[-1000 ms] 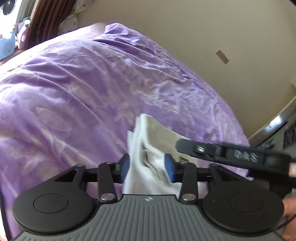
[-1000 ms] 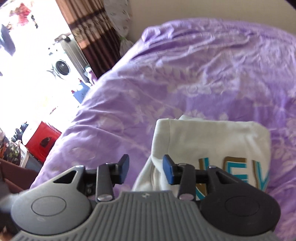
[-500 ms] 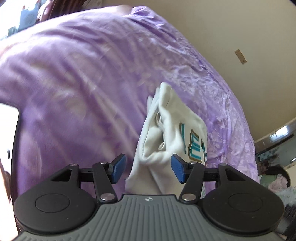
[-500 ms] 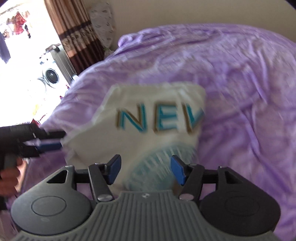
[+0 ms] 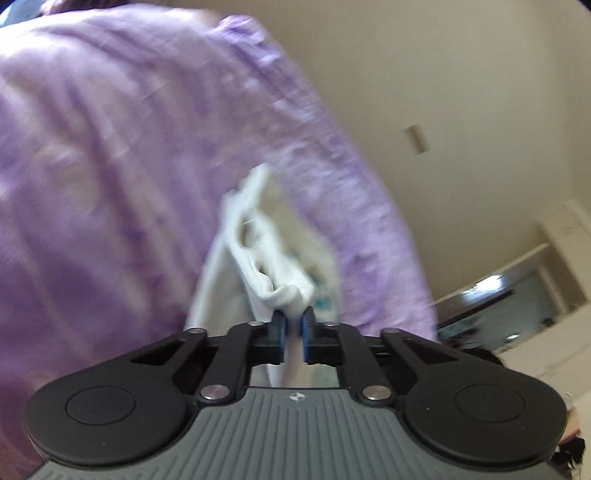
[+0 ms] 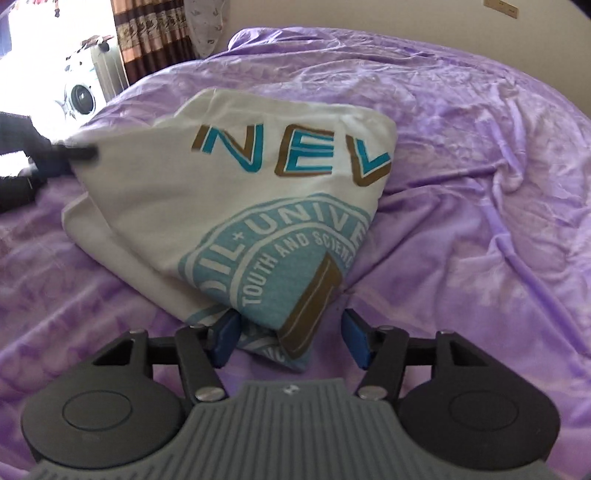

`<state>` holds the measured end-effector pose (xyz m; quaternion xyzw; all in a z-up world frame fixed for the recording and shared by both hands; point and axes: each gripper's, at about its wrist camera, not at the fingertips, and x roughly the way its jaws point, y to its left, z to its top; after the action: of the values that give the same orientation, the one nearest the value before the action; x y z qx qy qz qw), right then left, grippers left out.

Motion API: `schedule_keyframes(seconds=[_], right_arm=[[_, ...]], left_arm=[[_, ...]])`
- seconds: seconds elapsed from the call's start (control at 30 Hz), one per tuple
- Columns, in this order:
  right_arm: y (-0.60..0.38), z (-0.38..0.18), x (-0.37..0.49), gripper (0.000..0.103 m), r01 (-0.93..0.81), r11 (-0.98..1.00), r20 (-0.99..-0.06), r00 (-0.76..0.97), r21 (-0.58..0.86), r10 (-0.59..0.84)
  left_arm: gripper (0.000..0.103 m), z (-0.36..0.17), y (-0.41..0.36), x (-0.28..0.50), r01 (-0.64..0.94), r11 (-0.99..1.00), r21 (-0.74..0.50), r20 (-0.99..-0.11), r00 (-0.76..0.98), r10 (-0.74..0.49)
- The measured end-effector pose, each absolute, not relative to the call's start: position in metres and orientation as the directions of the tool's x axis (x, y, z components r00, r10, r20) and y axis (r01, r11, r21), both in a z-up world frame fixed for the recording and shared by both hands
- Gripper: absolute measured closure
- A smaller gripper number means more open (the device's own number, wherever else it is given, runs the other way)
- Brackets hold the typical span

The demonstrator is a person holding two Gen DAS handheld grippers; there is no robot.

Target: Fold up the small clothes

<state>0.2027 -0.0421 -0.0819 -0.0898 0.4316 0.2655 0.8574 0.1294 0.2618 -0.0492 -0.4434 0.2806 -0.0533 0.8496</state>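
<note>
A white T-shirt [image 6: 207,192] with teal and brown print lies folded on the purple bedspread [image 6: 480,184]. My left gripper [image 5: 293,325] is shut on a bunched edge of the T-shirt [image 5: 273,266]; in the right wrist view it shows at the shirt's left corner [image 6: 74,151]. My right gripper [image 6: 290,341] is open, its blue pads on either side of the shirt's near corner, which lies between them.
A beige wall [image 5: 443,92] stands past the bed's far side. A window, brown curtains [image 6: 155,33] and a white appliance [image 6: 85,96] are at the back left in the right wrist view.
My left gripper has closed on the shirt's edge. My right gripper has drawn back to the shirt's near corner and stays open. The shirt has spread out, showing more print.
</note>
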Motion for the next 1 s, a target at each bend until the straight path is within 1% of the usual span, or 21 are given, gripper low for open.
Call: schedule_keyframes(seconds=[0.03, 0.07, 0.1, 0.13, 0.17, 0.2, 0.27, 0.37, 0.5, 0.63, 1.0], right_arm=[[-0.042, -0.084, 0.204, 0.054, -0.531, 0.845, -0.782, 0.496, 0.07, 0.376], [-0.044, -0.086, 0.205, 0.066, -0.522, 0.85, -0.773, 0.509, 0.072, 0.378], [-0.047, -0.085, 0.206, 0.079, -0.51, 0.856, -0.772, 0.513, 0.078, 0.376], [-0.052, -0.084, 0.209, 0.084, -0.492, 0.865, -0.771, 0.511, 0.1, 0.38], [-0.059, -0.081, 0.21, 0.089, -0.476, 0.868, -0.764, 0.506, 0.14, 0.4], [-0.065, -0.077, 0.21, 0.099, -0.464, 0.871, -0.759, 0.505, 0.162, 0.411], [-0.071, -0.072, 0.208, 0.102, -0.463, 0.871, -0.749, 0.516, 0.165, 0.416], [-0.079, -0.076, 0.208, 0.103, -0.446, 0.872, -0.762, 0.486, 0.204, 0.427], [-0.081, -0.088, 0.205, 0.103, -0.446, 0.87, -0.796, 0.439, 0.211, 0.418], [-0.083, -0.098, 0.205, 0.103, -0.441, 0.869, -0.809, 0.412, 0.224, 0.418], [-0.084, -0.107, 0.206, 0.103, -0.455, 0.865, -0.826, 0.389, 0.213, 0.408]], left_arm=[[0.1, -0.041, 0.259, 0.126, -0.136, 0.612, -0.779, -0.409, 0.851, -0.331], [0.1, -0.035, 0.257, 0.124, -0.138, 0.625, -0.769, -0.411, 0.855, -0.317], [0.1, -0.032, 0.257, 0.122, -0.148, 0.63, -0.762, -0.42, 0.854, -0.307], [0.1, -0.033, 0.257, 0.121, -0.164, 0.636, -0.754, -0.437, 0.848, -0.299], [0.1, -0.035, 0.257, 0.122, -0.198, 0.653, -0.731, -0.476, 0.834, -0.28], [0.1, -0.041, 0.256, 0.123, -0.239, 0.673, -0.7, -0.525, 0.81, -0.26], [0.101, -0.052, 0.254, 0.123, -0.3, 0.677, -0.672, -0.591, 0.769, -0.246], [0.101, -0.062, 0.256, 0.118, -0.351, 0.687, -0.636, -0.651, 0.722, -0.234], [0.101, -0.07, 0.253, 0.118, -0.387, 0.735, -0.557, -0.714, 0.675, -0.186], [0.1, -0.076, 0.247, 0.119, -0.409, 0.779, -0.475, -0.768, 0.625, -0.141], [0.1, -0.074, 0.239, 0.113, -0.449, 0.782, -0.432, -0.814, 0.568, -0.123]])
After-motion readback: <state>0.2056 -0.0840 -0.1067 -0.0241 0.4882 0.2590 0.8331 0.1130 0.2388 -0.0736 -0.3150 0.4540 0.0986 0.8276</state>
